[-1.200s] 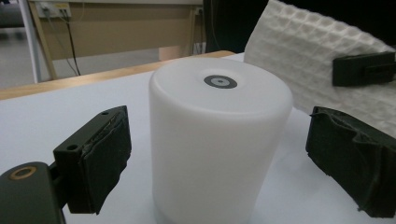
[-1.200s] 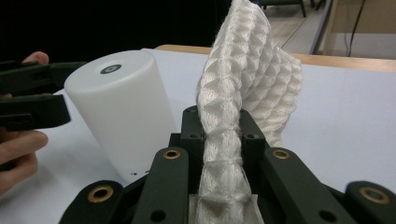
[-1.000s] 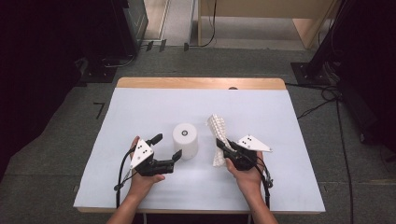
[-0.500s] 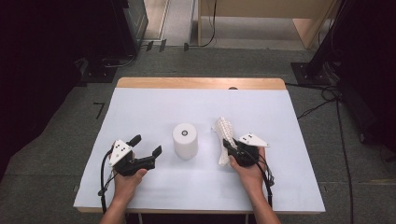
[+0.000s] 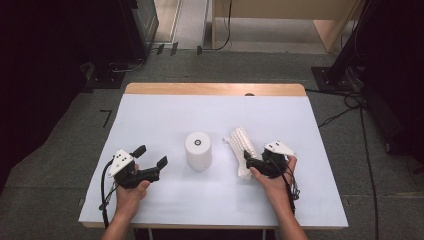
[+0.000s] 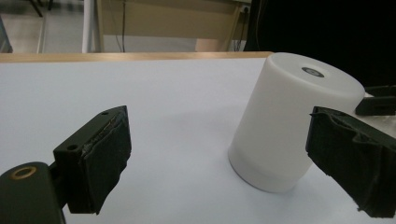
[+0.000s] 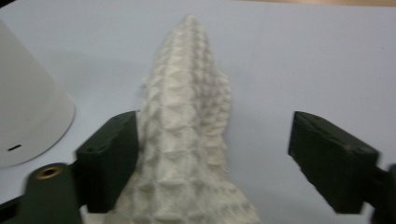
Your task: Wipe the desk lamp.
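From the high view, the white cylinder point(image 5: 198, 150) stands upright at the middle of the frame on the pale table point(image 5: 165, 115), with the knobbly white cloth point(image 5: 242, 152) lying just to its right, stretched from centre toward lower right. The right gripper point(image 5: 248, 161) sits at the near end of that cloth, its jaws having just been opening with the cloth between them. The left gripper point(image 5: 151, 161) hovers at lower left, apart from the cylinder, jaws spread and empty.

Over to the left gripper view — the cylinder point(image 6: 292, 122) fills the right half of the frame, upright, a small dark ring on its top. The two black jaws stand wide, one at lower left, one at the right edge overlapping the cylinder's side in the picture; whether it touches cannot be told.

Now the right gripper view — the cloth point(image 7: 187, 140) runs up the middle of the frame, bunched and ridged, leaning against the left jaw, while the right jaw stands clear of it. Released, then.

The call: the cloth looks set down beside the cylinder, so that placing seems done; what is left is likely the left gripper's business with the cylinder, not yet begun.
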Tool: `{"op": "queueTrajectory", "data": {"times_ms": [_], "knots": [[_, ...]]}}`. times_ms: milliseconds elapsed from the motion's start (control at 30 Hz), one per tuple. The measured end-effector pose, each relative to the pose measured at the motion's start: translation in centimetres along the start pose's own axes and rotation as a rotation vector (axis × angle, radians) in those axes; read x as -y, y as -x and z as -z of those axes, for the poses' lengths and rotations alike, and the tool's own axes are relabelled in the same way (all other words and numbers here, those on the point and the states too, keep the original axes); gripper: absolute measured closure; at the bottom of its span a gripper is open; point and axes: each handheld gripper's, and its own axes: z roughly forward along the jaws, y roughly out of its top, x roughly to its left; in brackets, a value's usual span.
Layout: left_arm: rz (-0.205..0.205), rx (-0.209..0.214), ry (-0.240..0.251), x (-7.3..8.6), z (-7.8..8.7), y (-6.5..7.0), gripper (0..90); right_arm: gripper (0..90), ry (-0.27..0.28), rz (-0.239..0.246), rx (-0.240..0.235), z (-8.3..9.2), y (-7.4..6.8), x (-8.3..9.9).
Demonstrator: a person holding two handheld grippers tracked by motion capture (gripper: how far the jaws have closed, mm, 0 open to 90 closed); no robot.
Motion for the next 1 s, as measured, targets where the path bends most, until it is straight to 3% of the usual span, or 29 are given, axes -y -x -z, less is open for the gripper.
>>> {"op": "queueTrajectory", "data": {"times_ms": [100,333,733,1000], "knots": [[0.005,-0.004,-0.002,0.3,0.7,-0.3,7.4,6.8,-0.009,-0.009,0.031,0.9,1.0,0.1],[0.033,-0.016,-0.001,0.8,2.6,-1.4,7.4,1.5,0.001,-0.036,0.026,2.9,3.4,0.5],[0.037,-0.048,-0.016,1.8,4.2,-2.5,7.4,0.0,0.056,-0.015,-0.013,6.0,4.3,0.9],[0.044,-0.084,-0.033,2.5,5.4,-3.6,7.4,0.0,0.049,-0.007,0.013,7.7,6.1,2.4]]}}
